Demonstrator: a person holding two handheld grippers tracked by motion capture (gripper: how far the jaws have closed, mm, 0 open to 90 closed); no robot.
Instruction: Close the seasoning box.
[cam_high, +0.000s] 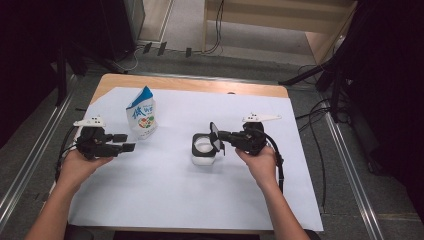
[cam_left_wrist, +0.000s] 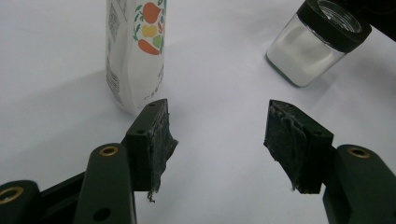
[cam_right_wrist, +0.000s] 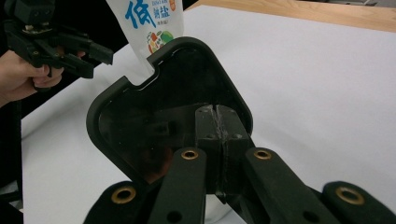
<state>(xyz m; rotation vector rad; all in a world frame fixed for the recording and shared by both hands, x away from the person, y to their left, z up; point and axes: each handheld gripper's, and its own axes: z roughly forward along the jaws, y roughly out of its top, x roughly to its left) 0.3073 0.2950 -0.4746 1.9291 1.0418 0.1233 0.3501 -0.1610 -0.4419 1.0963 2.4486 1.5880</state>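
In the high view we see the salt jar (cam_high: 204, 150) just right of centre on the white paper sheet (cam_high: 165, 195), its black collar open to the white contents. Our right gripper (cam_high: 218, 137) sits directly beside it, jaws pinched together on the jar's hinged black lid (cam_high: 215, 136), which stands tipped up at the jar's right edge; we judge it is held this way to keep the mouth clear for filling. Left of centre stands the salt pouch (cam_high: 142, 114), upright, and our left gripper (cam_high: 125, 142) hangs at mid-left with its jaws apart and nothing between them, pointed toward the pouch, likely about to take it.

In the left gripper view the two black pads (cam_left_wrist: 156, 140) stand wide apart over bare paper. The pouch (cam_left_wrist: 136, 51) rises in the upper left, just beyond the left pad, not touching it as far as we can tell. The jar (cam_left_wrist: 312, 46) sits in the upper right, well apart.

In the right gripper view the jaws meet at lower centre, clamped on the glossy lid (cam_right_wrist: 154, 121), which spans the middle of the frame. Behind it the pouch (cam_right_wrist: 149, 23) shows at top centre, and the left gripper (cam_right_wrist: 100, 57) in the upper left.
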